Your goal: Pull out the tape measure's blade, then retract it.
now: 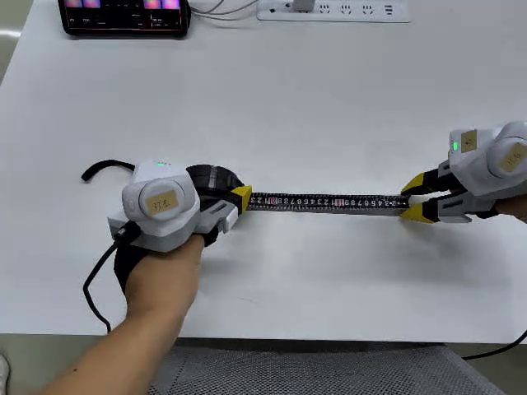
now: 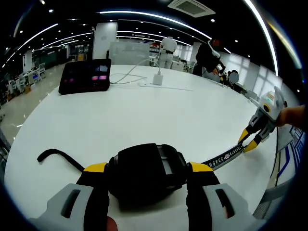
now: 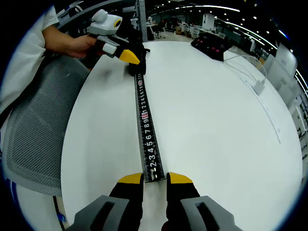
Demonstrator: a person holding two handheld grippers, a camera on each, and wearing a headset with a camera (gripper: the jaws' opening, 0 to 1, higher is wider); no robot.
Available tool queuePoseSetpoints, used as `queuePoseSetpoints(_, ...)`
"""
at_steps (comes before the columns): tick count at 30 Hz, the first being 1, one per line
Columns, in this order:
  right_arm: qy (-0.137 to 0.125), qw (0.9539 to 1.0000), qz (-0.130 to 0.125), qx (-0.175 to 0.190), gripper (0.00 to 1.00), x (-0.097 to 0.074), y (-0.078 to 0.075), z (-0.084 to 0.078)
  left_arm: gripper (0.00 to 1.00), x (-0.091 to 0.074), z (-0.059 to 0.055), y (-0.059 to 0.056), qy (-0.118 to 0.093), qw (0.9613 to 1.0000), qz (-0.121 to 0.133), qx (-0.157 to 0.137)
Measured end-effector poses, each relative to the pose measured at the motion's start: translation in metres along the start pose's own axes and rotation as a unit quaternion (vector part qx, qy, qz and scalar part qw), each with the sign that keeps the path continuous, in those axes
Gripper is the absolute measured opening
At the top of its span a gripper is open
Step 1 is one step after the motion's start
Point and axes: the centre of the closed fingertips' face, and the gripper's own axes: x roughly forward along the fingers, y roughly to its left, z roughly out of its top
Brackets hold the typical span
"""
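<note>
Once drawn out along front edge of table (image 1: 329,99), blade (image 1: 329,202) pinched by right gripper (image 1: 414,200), tape measure (image 1: 212,179) clamped in left gripper (image 2: 147,169); retraction likely next.

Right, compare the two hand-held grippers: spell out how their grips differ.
The left hand-held gripper clamps the black tape measure case; the right hand-held gripper pinches the tip of the blade. The left's jaws stand wide around the bulky case; the right's sit closer, across the blade's narrow width. Both are yellow-tipped and sit low over the white table.
</note>
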Motion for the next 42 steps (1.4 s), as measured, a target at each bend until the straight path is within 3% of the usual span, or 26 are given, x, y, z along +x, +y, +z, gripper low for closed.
queuePoseSetpoints(42, 0.003, 0.9999, -0.004, -0.01, 0.1, 0.0018, -0.0032, -0.0008, 0.58, -0.0023, -0.0005, -0.0012, 0.019, 0.9998, 0.0, -0.009)
